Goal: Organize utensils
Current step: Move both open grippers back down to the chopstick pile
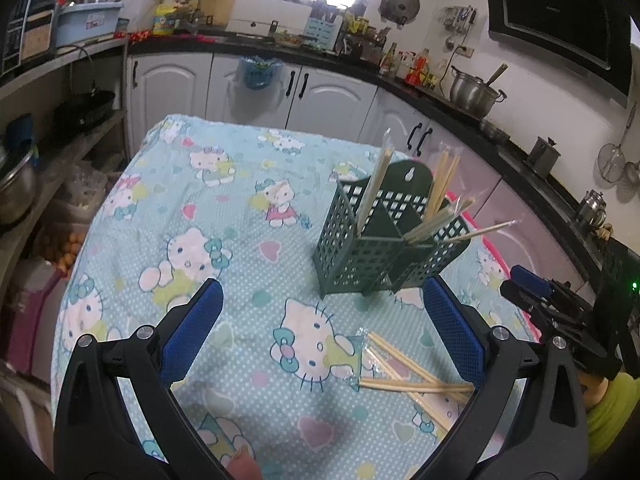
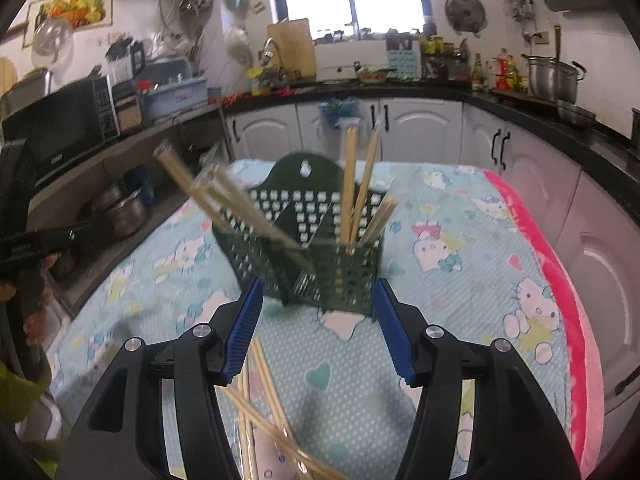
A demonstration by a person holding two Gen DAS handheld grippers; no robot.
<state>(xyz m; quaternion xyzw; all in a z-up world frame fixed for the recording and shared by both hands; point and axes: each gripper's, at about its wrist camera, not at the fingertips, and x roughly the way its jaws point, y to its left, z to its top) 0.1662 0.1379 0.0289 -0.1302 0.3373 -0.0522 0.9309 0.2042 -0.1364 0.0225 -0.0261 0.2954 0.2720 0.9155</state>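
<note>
A dark green perforated utensil holder (image 1: 384,236) stands on the Hello Kitty tablecloth (image 1: 224,208), with several wrapped wooden chopsticks (image 1: 440,184) leaning in its compartments. It also shows in the right wrist view (image 2: 312,256), with chopsticks (image 2: 352,188) standing in it. Loose wrapped chopsticks (image 1: 404,376) lie on the cloth between my left gripper's fingers, near the right one. My left gripper (image 1: 320,312) is open and empty. My right gripper (image 2: 318,308) is open and empty just in front of the holder, above loose chopsticks (image 2: 264,408). It shows at the right edge of the left wrist view (image 1: 532,292).
White kitchen cabinets (image 1: 320,92) and a black counter with pots and bottles run behind the table. Open shelves with pots (image 1: 16,184) stand to the left. A pink cloth edge (image 2: 560,280) runs along the table's right side.
</note>
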